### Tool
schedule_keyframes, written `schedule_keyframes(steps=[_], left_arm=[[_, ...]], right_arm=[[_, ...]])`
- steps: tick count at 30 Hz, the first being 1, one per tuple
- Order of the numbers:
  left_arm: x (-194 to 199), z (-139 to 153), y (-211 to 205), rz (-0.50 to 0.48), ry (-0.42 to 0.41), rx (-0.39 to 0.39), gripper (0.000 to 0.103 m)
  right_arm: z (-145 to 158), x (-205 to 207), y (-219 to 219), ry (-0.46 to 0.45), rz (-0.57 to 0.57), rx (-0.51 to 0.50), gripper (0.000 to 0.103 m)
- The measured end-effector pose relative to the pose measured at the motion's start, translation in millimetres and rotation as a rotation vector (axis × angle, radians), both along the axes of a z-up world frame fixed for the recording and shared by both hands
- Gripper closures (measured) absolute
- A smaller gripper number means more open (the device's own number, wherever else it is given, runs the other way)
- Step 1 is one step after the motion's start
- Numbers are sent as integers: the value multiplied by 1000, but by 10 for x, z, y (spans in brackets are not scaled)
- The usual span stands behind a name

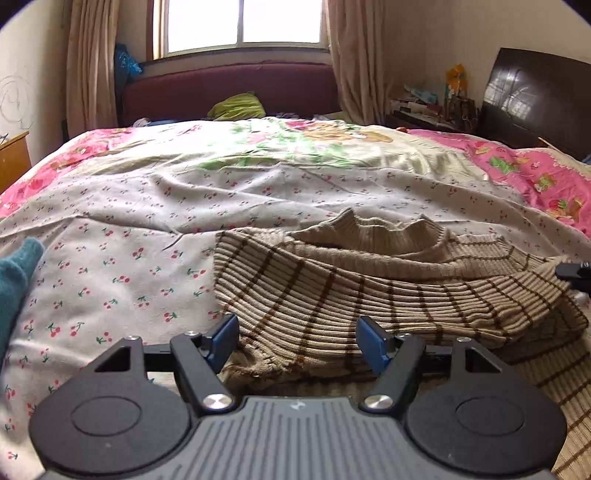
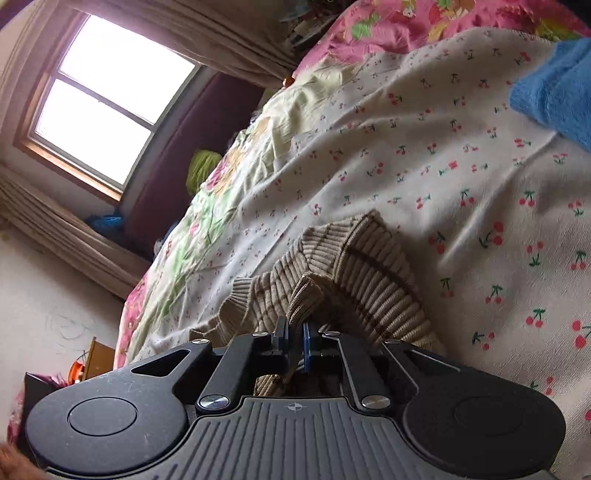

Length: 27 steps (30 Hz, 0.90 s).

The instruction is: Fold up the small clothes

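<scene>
Bed (image 1: 155,206) with cherry-print sheet; striped beige sweater (image 1: 332,295) lies on it, teal garment (image 1: 14,273) at left edge, green cloth (image 1: 236,105) by the headboard.

- One beige ribbed sweater (image 1: 369,291) with brown stripes lies on the bed (image 1: 147,206).
- One teal knit garment (image 1: 14,273) shows at the left edge of the left wrist view.
- One blue knit garment (image 2: 557,88) shows at the right wrist view's upper right (whether it is the same piece as the teal one cannot be told).
- One green bundle (image 1: 236,105) sits by the headboard.
- Two hand-held grippers: the left hand-held gripper (image 1: 299,341) and the right hand-held gripper (image 2: 293,334).
- One window (image 1: 243,22), flanked by two curtains.
</scene>
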<state>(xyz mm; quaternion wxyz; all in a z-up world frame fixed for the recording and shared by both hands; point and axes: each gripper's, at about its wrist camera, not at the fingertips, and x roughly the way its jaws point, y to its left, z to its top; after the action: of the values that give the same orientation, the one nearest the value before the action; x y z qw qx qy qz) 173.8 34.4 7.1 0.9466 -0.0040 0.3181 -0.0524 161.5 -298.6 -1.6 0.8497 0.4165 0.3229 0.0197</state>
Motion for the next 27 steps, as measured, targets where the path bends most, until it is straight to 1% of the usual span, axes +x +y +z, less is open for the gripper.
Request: schedule_keyframes(steps=[1,3,5,9,11,14,18,20,22,25,27], left_arm=[[-8,1,-25,-9,0,0,24],[-22,1,-73,-26,3,-3,24],[-43,12,-135,-50,4,-2,24],[-104,57,-285,-110,-2,1,23],[-126,76,-372,-139,-2,2,24],[-154,98,-507,-184,-6,1,23],[-166,86,-716,-249,-9,18,23],[-162,68,-827,-284,-13,32,23],[-168,59,-950,-320,-23,44,23],[-183,67,-1165,-364,-67,87,23],[-189,84,-1290,-392,-91,103,23]], right_arm=[[35,5,30,-1,11,-30,95],[20,30,90,27,23,-100,95],[-35,25,107,38,32,-125,95],[-114,-7,50,43,19,-99,95],[-151,-9,43,54,36,-83,90],[-147,-33,45,49,47,-76,90],[-88,1,53,30,58,-73,90],[-27,35,95,17,89,-78,93],[86,45,172,-8,133,-93,93],[276,51,296,-37,190,-121,94],[377,62,356,-52,227,-116,94]])
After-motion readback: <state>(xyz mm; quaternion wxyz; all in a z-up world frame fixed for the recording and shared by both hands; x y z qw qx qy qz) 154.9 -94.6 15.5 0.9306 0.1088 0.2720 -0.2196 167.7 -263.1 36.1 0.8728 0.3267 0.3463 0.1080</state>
